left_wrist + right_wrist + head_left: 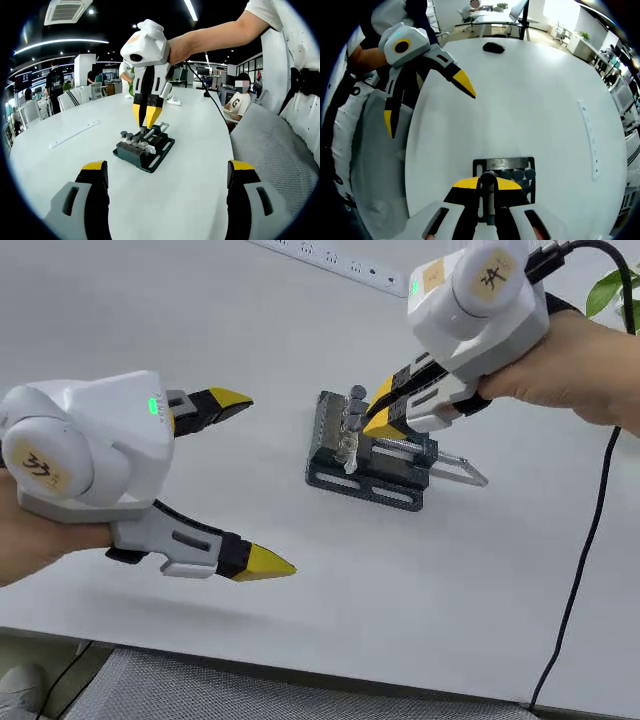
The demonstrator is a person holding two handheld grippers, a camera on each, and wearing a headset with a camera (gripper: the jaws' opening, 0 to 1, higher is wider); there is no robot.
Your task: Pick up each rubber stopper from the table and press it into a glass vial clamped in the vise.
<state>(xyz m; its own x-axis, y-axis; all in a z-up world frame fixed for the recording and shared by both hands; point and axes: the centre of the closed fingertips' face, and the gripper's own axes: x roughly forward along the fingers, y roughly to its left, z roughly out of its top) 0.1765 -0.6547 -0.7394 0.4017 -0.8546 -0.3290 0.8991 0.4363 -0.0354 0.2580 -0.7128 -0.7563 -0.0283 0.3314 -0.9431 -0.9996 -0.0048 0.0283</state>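
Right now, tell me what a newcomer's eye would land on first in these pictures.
The right gripper stands out at upper right, its yellow-tipped jaws pinched on a dark rubber stopper directly over the small vise mid-table. The vise clamps a row of glass vials, several already stoppered. At left the left gripper hangs wide open above the white table.

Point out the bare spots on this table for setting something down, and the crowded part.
Bare table between the power strip and the vise; more between the vise and the near edge, and between the vise and the black cable. Crowded at the vise: the right gripper is shut on a rubber stopper there. The open left gripper hovers beside it.
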